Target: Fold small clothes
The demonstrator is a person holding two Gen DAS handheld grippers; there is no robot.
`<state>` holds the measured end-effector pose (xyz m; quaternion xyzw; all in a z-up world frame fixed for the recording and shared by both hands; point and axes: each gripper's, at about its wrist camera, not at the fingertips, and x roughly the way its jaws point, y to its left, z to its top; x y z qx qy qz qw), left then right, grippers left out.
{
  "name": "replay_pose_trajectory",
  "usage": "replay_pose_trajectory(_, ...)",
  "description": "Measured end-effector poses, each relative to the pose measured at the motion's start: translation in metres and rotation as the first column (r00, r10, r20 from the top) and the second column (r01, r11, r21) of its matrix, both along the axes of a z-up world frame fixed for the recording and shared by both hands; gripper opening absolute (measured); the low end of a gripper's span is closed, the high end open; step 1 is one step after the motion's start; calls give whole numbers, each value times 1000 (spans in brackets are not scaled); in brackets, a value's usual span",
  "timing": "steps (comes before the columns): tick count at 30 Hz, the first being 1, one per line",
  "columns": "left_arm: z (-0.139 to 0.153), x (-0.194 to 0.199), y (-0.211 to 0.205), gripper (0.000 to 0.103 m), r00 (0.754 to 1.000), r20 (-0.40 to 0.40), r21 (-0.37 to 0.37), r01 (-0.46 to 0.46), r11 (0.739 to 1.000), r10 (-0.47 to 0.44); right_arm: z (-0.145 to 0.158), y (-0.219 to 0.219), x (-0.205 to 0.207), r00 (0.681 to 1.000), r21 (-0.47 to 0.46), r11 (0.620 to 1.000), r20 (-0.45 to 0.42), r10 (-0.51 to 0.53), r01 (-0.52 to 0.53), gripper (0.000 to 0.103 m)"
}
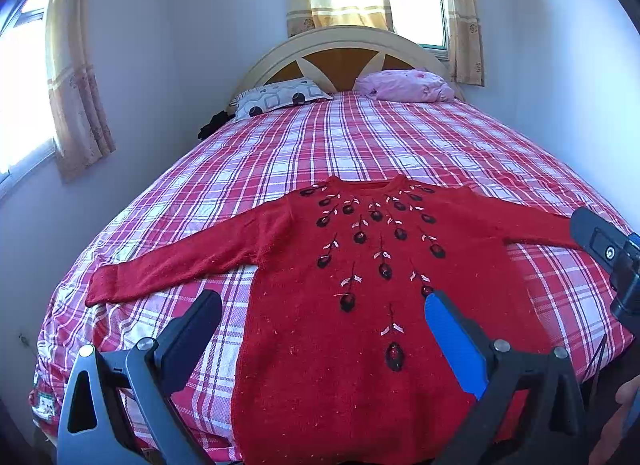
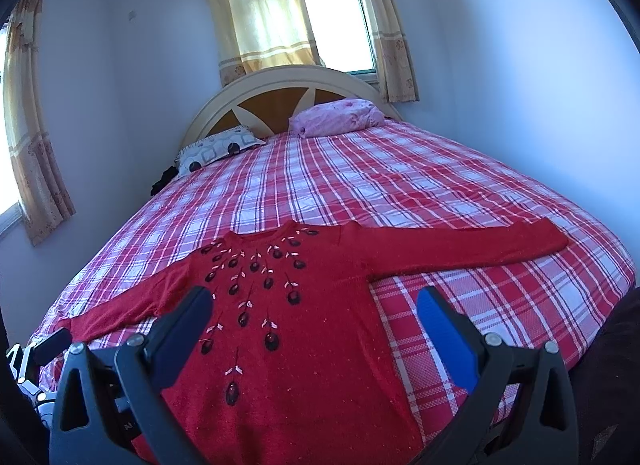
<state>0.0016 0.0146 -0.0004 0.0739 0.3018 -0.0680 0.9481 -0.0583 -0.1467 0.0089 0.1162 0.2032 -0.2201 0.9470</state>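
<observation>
Sweater, left wrist view: red knit lies flat and face-up on the plaid bed, both sleeves spread, no fold made; left hand-held gripper gapes wide, empty. Right wrist view: right hand-held gripper equally wide, empty; all folding remains.

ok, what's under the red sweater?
The red sweater lies flat, face up, sleeves spread, directly on the plaid bedsheet, which shows all around it. Whatever is beneath the knit itself is covered. Both claws, left and right, hover open above it.
</observation>
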Motion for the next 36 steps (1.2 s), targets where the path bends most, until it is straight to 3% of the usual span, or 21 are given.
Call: replay_pose_trajectory(36,-7,2,-1,102,1000,-15,-2,1,1000,-2,-10,-1,7,999,20,1000,-43,6,-5,103)
